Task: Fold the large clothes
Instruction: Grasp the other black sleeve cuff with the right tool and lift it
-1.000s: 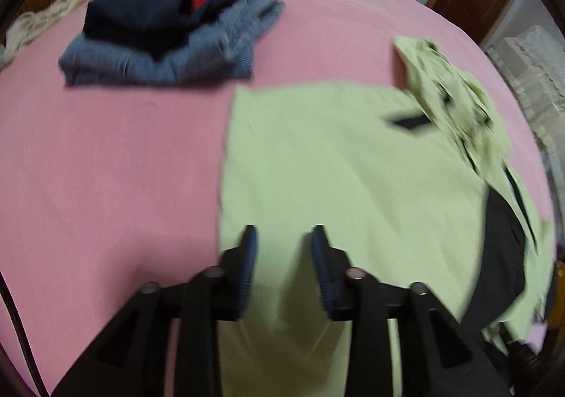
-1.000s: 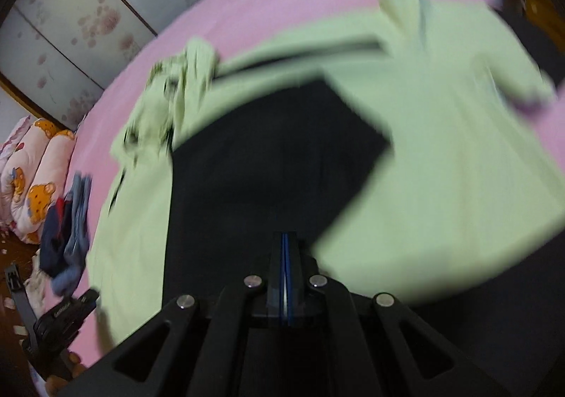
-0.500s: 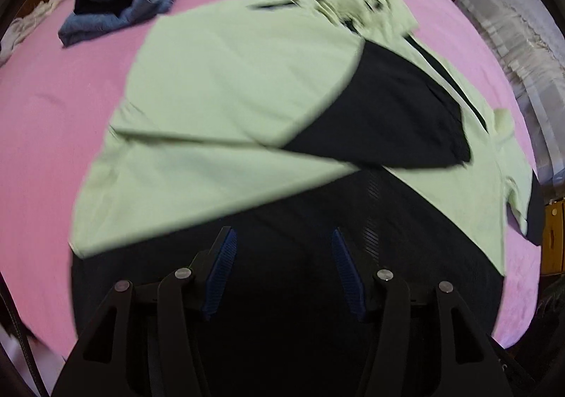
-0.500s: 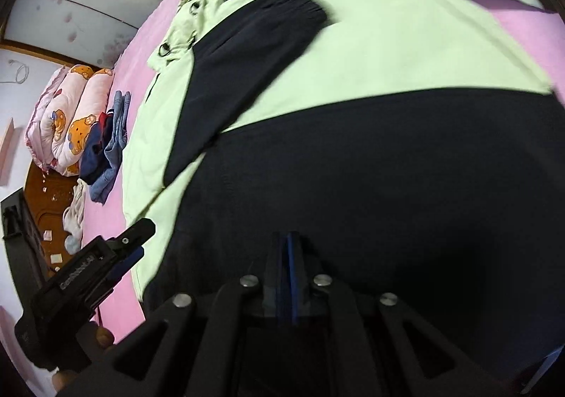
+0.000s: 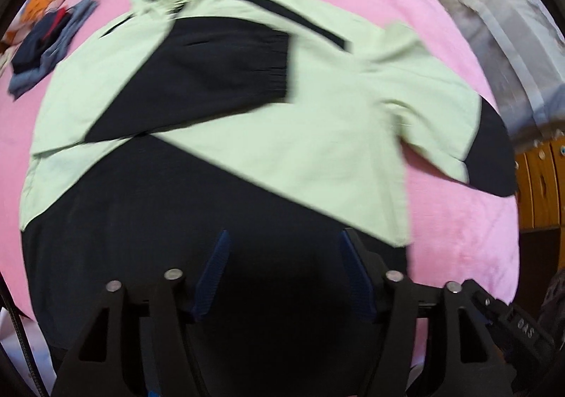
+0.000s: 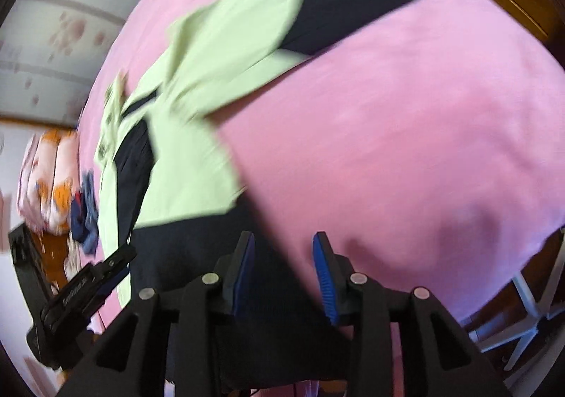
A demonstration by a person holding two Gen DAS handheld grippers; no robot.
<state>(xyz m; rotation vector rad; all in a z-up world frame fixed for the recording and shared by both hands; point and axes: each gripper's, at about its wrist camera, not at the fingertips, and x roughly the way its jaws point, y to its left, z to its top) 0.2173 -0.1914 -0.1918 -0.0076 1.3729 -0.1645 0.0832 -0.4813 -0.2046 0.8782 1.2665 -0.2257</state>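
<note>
A light green and black hooded jacket lies spread on the pink bed. One black-cuffed sleeve is folded across its chest; the other sleeve stretches to the right. My left gripper is open and empty over the black hem. My right gripper is open and empty at the hem's right corner, where the jacket meets the bed cover. The left gripper shows at the lower left of the right wrist view.
A pile of folded blue and navy clothes lies at the far left of the bed, next to a cartoon-print pillow. Wooden furniture stands to the right of the bed. A white stand is beside the bed's edge.
The right gripper, shut before, has opened and swung right to the jacket's hem corner. The left gripper has opened wider and pulled back toward the hem, so more of the jacket shows.
</note>
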